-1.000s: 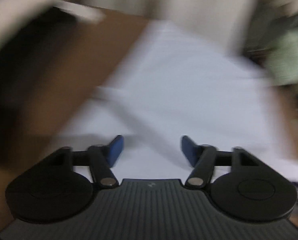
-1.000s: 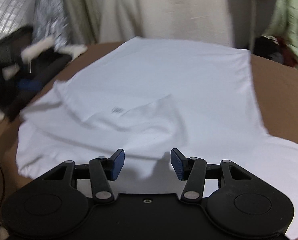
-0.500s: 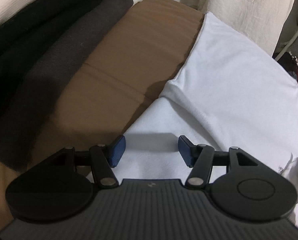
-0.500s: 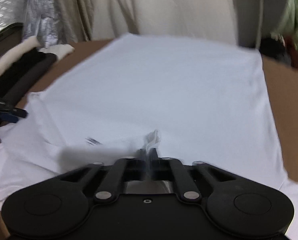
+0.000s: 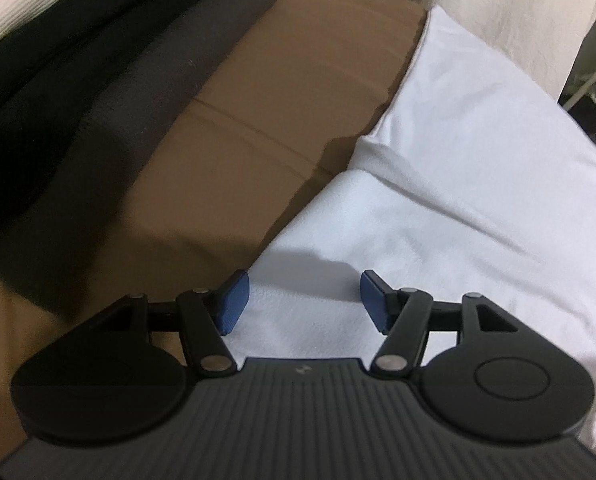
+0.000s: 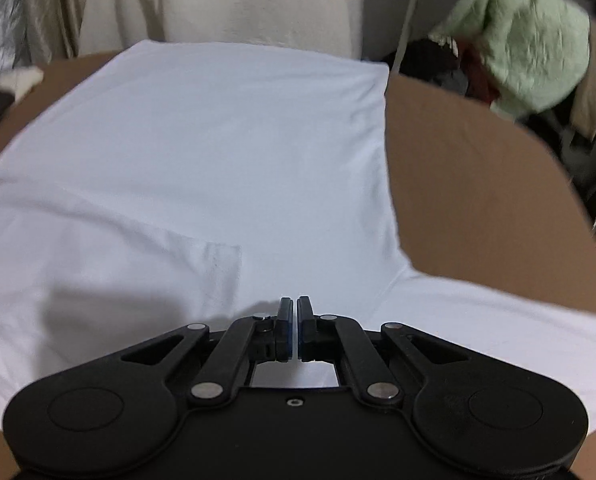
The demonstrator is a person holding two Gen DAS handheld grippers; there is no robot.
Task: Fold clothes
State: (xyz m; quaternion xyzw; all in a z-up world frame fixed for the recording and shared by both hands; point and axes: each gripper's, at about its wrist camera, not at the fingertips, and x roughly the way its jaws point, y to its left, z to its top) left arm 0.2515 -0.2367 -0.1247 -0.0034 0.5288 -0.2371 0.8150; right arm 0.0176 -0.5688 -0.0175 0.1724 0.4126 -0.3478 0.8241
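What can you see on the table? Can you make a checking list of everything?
Surface: brown table, mostly bare beside the shirt.
Job's things: white shirt spread flat, one part folded over.
Clutter: dark folded clothes stacked at the left edge.
Grippers: left gripper open over the shirt's edge; right gripper shut, no cloth seen between the fingers.
Cables: a thin pale cord hangs behind the table.
Surroundings: pale curtain; green garment at right.
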